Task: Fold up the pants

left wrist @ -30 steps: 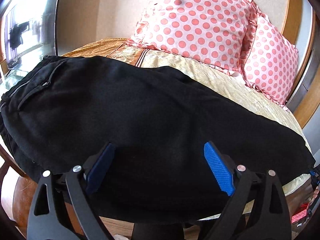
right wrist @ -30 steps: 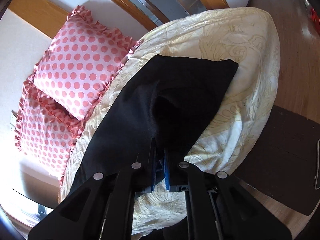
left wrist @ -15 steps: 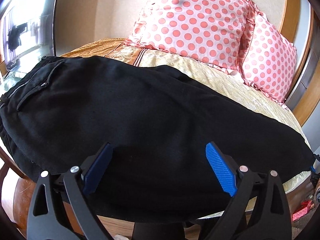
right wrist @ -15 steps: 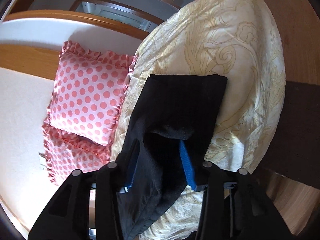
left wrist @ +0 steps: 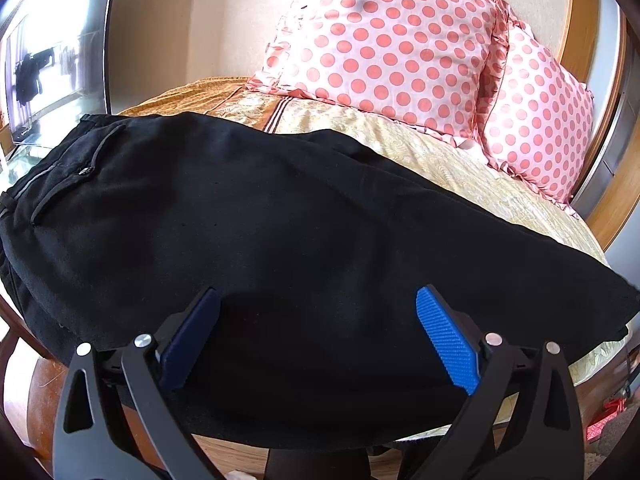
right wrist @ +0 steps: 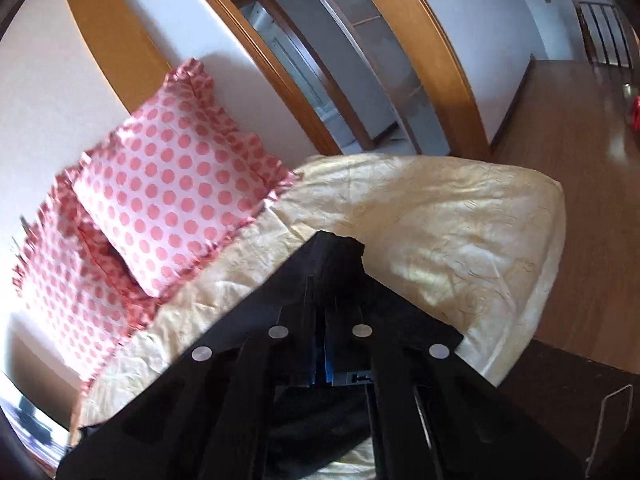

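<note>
Black pants (left wrist: 280, 220) lie lengthwise along the near edge of the bed (left wrist: 460, 168), waistband and zip pocket (left wrist: 68, 176) toward the left end, leg cuffs toward the right end, with some cloth draping over the edge. Your left tongs (left wrist: 318, 336) stand spread wide, both blue pads clear of the cloth and holding nothing, poised over the mid-leg fabric at the near edge. Your right tongs (right wrist: 324, 320) are closed, pads together, on a bunch of the cuff end (right wrist: 340, 252), which rises in a peak above the cream bedspread (right wrist: 460, 232). Judged from the soft drape and matte, fleece-like face, the garment is light, limp and not slippery; it will sag between grips and drag on the bedspread, so take hold at hems, the waistband or a doubled edge rather than a single layer mid-panel. Two pink polka-dot pillows (left wrist: 384, 44) rest at the far edge, well apart from the pants. No brand, label or legible writing is visible on the pants or elsewhere in either view.
</note>
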